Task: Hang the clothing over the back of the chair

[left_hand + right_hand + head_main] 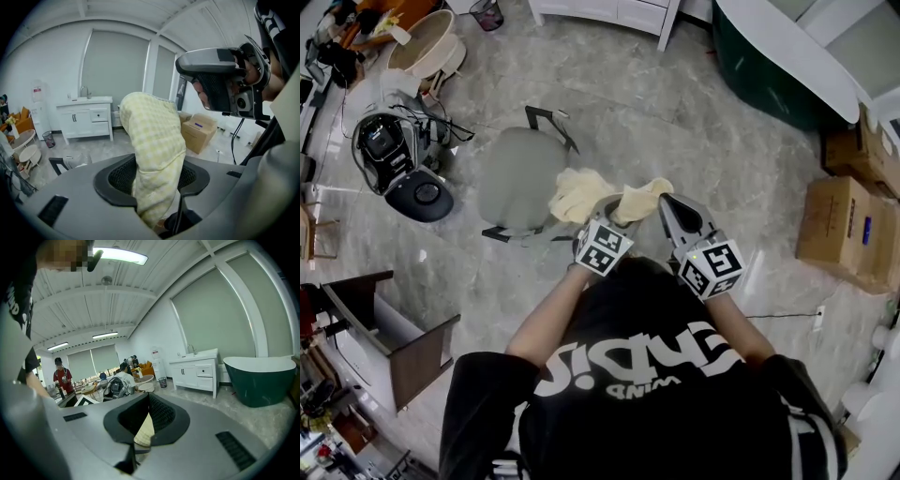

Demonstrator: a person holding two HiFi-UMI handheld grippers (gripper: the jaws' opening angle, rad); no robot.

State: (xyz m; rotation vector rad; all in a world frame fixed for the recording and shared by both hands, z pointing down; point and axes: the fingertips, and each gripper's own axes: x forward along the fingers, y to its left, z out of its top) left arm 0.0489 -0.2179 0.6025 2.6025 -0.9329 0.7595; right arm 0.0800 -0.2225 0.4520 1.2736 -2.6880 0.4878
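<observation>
We had the pale yellow checked cloth garment (581, 193) bunched between our two tools, out in front of us and over the right edge of the grey padded chair with a black frame (514, 178). From above we could not tell whether it touched the chair. The left gripper (152, 180) stood partly open. The cloth ran up through its gap with bare black mesh pad showing to the left of it, so the pads were not clamped on it. The right gripper (144, 423) was nearly closed and pinched a thin fold of the same garment between its pads. In the head view the two grippers sat near each other, the left one closer to the chair. The chair stood on a grey marbled floor (675, 122). Farther off we saw a white cabinet with a tap on top (86, 117), a dark green bathtub (260, 378) to its right, and brown cardboard boxes (848, 230) at the right side.
</observation>
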